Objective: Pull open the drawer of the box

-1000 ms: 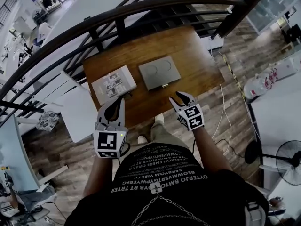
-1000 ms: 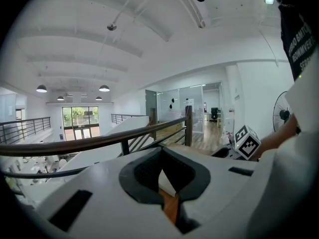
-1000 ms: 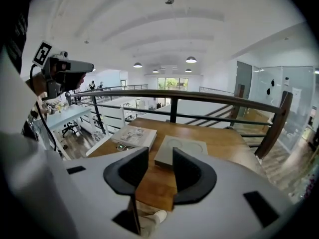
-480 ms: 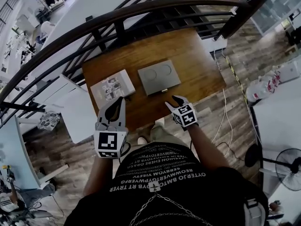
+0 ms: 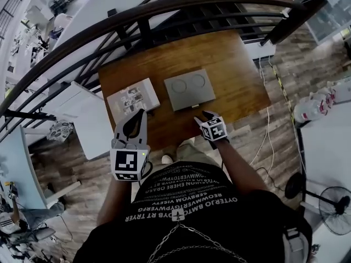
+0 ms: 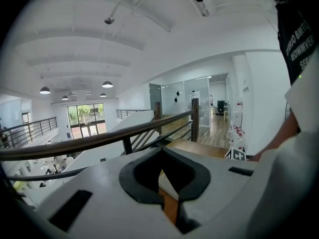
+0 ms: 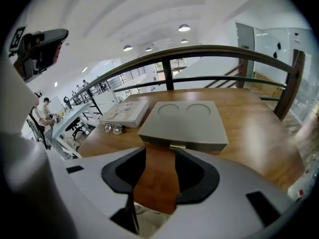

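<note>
A flat grey box [image 5: 189,89] with two round dents in its lid lies on the wooden table [image 5: 236,75]. A small drawer handle [image 5: 193,106] shows on its near side. My right gripper [image 5: 204,114] hovers just in front of that handle, pointing down at the table. Its jaws have just been opening and stand open, with only bare wood between them. In the right gripper view the box [image 7: 182,123] and its handle [image 7: 176,146] lie straight ahead of the right gripper [image 7: 160,156]. My left gripper [image 5: 140,114] hangs shut and empty near the table's front edge, and the left gripper [image 6: 160,156] faces the railing.
A white printed box [image 5: 133,98] lies left of the grey box, with a pair of glasses [image 7: 113,128] in front of it. A dark curved railing [image 5: 164,10] runs behind the table. A white table [image 5: 82,119] stands at the left. The person's shoe [image 5: 167,159] shows below the table's edge.
My right gripper has dropped lower and moved in toward the front of the grey box, and its jaws look wider. My left gripper has shifted slightly.
</note>
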Available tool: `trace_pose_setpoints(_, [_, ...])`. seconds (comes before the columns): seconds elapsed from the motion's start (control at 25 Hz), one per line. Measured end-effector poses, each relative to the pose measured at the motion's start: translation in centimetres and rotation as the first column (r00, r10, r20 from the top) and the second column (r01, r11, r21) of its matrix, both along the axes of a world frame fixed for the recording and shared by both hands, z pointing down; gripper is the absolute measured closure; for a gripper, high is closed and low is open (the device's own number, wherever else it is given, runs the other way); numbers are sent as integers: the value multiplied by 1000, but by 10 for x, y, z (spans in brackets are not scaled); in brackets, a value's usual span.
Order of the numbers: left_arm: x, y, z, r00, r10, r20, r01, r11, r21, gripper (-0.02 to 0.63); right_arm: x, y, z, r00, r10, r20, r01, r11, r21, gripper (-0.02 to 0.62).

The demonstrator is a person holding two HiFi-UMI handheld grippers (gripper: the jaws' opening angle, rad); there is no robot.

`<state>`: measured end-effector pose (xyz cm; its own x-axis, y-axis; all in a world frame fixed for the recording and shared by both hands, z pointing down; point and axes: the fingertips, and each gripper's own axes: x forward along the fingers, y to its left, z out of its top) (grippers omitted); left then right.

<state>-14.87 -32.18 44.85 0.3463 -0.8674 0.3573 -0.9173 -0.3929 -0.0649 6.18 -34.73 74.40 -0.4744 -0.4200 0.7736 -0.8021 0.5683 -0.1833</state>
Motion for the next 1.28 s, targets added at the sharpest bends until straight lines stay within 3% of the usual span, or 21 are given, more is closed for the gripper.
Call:
trace_pose_setpoints(0.24, [4,-11,8,1000,-21,7,21,1000,-23,601,1,-20,31,999,41,-14,-42,996,-76,399])
trace_pose_setpoints(0.72, [2,-29,3,998,-62,28,62,998,-10,601,-5,-48,80,998,35,-50,-41,991,-127,376])
trace_pose_setpoints(0.88, [1,-29,6,997,-69,29,70,997,-18,601,-3,-58,83,993,107,-48,-113,983,-143,374])
trace_pose_setpoints(1.28, [-10,-12,11,995,-89,39,90,995,-34,601,-3,-58,83,988,130,-88,-140,982,-128,434])
